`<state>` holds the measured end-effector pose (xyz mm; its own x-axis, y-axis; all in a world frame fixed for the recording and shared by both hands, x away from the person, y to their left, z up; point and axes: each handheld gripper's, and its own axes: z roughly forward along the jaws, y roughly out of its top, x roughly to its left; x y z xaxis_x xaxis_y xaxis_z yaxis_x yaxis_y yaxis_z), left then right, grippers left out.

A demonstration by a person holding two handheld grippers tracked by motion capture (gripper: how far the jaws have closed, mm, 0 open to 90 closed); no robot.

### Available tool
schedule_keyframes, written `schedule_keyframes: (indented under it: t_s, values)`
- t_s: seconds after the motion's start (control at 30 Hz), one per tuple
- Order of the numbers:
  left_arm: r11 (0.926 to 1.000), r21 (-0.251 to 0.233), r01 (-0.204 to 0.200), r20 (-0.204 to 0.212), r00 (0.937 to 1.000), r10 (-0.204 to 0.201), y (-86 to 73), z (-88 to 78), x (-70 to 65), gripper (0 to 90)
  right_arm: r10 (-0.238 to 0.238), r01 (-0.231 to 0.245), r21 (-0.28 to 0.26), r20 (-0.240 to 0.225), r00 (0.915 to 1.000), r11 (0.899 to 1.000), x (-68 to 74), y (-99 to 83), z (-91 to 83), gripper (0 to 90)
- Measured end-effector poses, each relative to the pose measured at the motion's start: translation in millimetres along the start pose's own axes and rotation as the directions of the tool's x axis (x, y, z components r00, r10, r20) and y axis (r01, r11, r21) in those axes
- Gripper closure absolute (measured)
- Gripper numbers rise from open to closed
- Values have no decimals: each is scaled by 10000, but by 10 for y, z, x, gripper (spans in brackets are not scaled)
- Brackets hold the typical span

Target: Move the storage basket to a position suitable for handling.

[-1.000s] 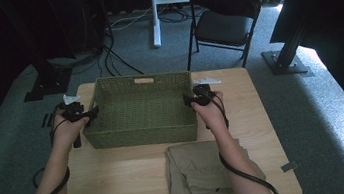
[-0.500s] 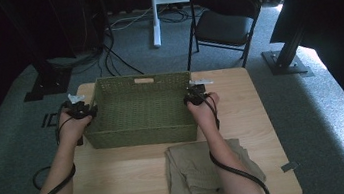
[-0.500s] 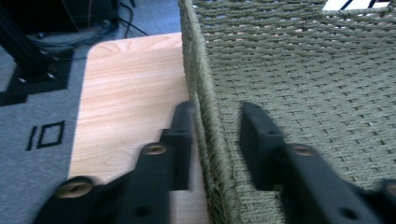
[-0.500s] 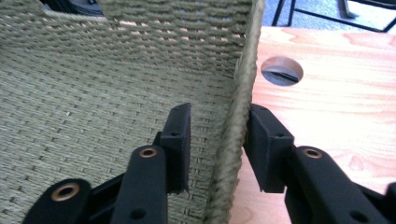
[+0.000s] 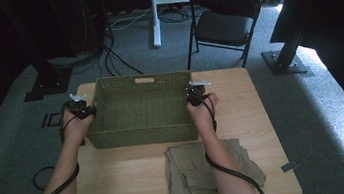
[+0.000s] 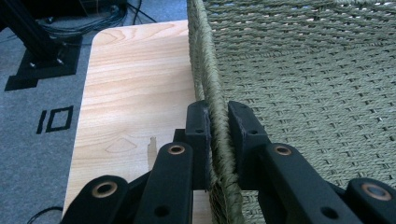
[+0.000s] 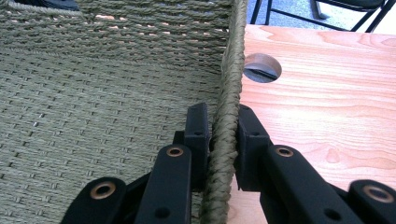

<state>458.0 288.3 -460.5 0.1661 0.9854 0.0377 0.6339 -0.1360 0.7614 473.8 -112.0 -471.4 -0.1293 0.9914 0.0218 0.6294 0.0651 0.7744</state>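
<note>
You hold the left gripper (image 5: 80, 108) at the left rim of a green woven basket (image 5: 141, 112) and the right gripper (image 5: 195, 94) at its right rim, on a wooden table (image 5: 127, 193). A folded olive cloth (image 5: 192, 172) lies nearer you, under your right forearm.

The basket (image 5: 141, 110) in the middle of the high view is olive green, woven in a tight rope pattern, with a twisted cord rim. The desk (image 5: 137, 192) under it is pale wood with reddish grain. The folded cloth (image 5: 192, 167) at the lower centre is dull khaki. The fingers (image 6: 198, 135) are matt black with brass-coloured rivets. The floor (image 5: 320, 92) is speckled grey carpet; the chair (image 5: 223, 19) at the upper right is black.
</note>
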Motion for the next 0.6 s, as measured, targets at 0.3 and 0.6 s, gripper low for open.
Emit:
schedule_keyframes:
  t_s: [0.3, 0.6]
  values:
    - [10000, 13, -35, -24, 10000, 35, 28, 26, -131, 807, 17, -17, 37, -6, 10000, 10000, -115, 5, -1, 779]
    - [9999, 72, -146, 39, 9999, 145, 89, 78, -365, 807, 79, -81, 208, 117, 9999, 9998, -349, 10, -27, 781]
